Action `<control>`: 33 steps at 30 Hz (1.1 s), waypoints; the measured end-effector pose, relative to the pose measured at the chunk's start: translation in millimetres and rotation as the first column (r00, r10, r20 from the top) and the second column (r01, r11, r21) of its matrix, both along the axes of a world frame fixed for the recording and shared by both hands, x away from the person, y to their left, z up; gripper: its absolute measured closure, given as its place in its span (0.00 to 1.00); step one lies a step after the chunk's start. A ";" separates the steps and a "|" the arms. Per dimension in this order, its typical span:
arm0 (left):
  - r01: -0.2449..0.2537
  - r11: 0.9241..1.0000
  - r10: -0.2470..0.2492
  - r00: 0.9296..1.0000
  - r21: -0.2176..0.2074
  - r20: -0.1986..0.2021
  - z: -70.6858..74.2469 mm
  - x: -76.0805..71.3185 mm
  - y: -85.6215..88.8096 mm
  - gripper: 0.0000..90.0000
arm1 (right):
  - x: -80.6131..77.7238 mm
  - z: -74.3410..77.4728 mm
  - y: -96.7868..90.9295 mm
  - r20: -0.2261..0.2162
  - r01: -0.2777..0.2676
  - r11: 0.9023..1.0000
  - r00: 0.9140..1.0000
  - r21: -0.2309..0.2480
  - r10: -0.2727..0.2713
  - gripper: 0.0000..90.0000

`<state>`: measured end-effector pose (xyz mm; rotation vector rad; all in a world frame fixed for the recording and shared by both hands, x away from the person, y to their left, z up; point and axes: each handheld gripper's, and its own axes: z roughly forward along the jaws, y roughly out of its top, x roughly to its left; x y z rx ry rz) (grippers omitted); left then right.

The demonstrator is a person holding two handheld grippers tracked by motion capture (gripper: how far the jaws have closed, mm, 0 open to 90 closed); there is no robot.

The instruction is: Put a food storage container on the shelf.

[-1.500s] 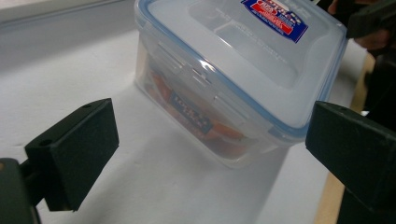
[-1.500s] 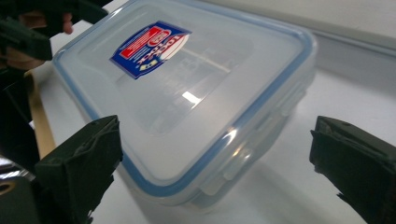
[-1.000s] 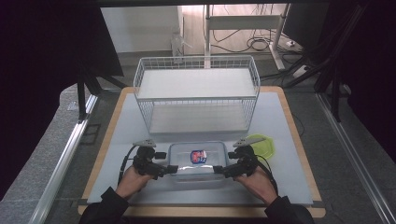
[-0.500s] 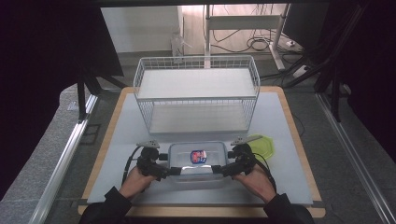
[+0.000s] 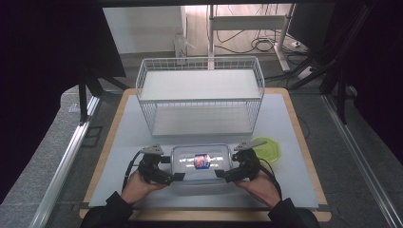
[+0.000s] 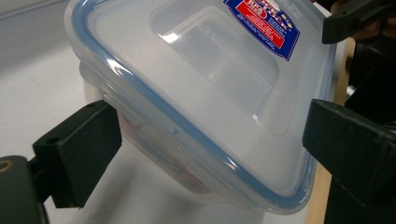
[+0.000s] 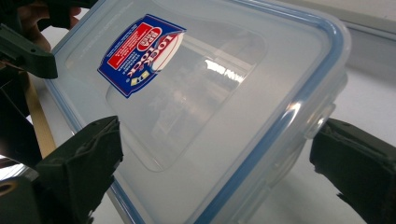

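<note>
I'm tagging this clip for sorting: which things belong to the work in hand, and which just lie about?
In hand:
- clear lidded container with a red and blue label
- left claw at its left end
- right claw at its right end

Lying about:
- white wire rack behind it
- green lid to its right
- table

the box (image 6: 201, 98) runs off the top edge of the left gripper view, its label (image 6: 264, 21) cut there too; in the right gripper view the box's near corner is cut by the bottom edge; whether either gripper's jaws touch the box cannot be told; the green lid (image 5: 267, 148) is partly hidden behind the right gripper (image 5: 223, 174); the label's small print is too small to read
</note>
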<state>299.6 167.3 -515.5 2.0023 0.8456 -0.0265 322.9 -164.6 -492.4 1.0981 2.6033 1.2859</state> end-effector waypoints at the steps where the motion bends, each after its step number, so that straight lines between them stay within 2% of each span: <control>1: 0.002 1.000 -0.002 1.000 0.003 0.008 0.4 -1.3 -0.3 0.05 | -1.0 0.6 -0.4 0.005 0.001 1.000 1.000 0.000 -0.001 0.05; 5: -0.004 1.000 0.003 0.999 0.019 0.052 2.1 -8.5 -1.3 0.07 | -5.8 2.9 -1.9 0.030 0.006 1.000 1.000 -0.002 -0.006 0.08; 6: -0.004 1.000 0.003 0.999 0.019 0.052 2.1 -8.5 -1.3 0.07 | -5.8 2.9 -1.9 0.030 0.006 1.000 1.000 -0.002 -0.006 0.08; 10: -0.005 0.999 0.000 0.995 0.042 0.102 3.6 -16.2 -2.8 0.08 | -10.4 4.4 -4.1 0.052 -0.003 1.000 0.999 -0.007 0.003 0.11; 13: 0.009 0.999 -0.014 0.993 0.041 0.115 3.1 -18.4 -3.9 0.10 | -10.5 5.5 -6.1 0.041 -0.008 1.000 0.999 -0.010 0.009 0.12; 16: 0.017 0.999 -0.022 0.992 0.044 0.121 2.9 -19.3 -4.8 0.12 | -8.9 4.3 -5.8 0.019 -0.013 1.000 1.000 -0.004 0.013 0.08; 22: 0.010 1.000 -0.012 0.995 0.014 0.094 0.1 -17.1 -3.9 0.12 | -6.9 2.2 -6.7 -0.017 -0.007 1.000 1.000 0.008 0.007 0.09; 24: 0.005 1.000 -0.004 0.998 -0.008 0.061 -2.0 -14.1 -3.1 0.11 | -8.0 3.7 -7.4 -0.006 -0.004 1.000 1.000 0.004 0.004 0.11; 25: 0.005 1.000 -0.004 0.998 -0.008 0.061 -2.0 -14.1 -3.1 0.10 | -8.0 3.7 -7.4 -0.006 -0.004 1.000 1.000 0.004 0.004 0.11; 27: 0.009 1.000 -0.009 1.000 -0.028 0.012 -6.2 -10.3 -2.9 0.08 | -8.0 3.3 -8.1 -0.010 0.007 1.000 1.000 0.018 -0.007 0.12; 29: 0.014 0.999 -0.015 1.000 -0.031 -0.020 -7.8 -8.7 -3.0 0.06 | -8.6 4.7 -8.7 -0.011 0.012 1.000 1.000 0.019 -0.012 0.15; 33: 0.012 1.000 -0.012 0.999 -0.025 -0.033 -5.0 -10.9 -1.6 0.09 | -9.9 6.7 -10.0 -0.023 0.017 1.000 1.000 0.014 -0.016 0.18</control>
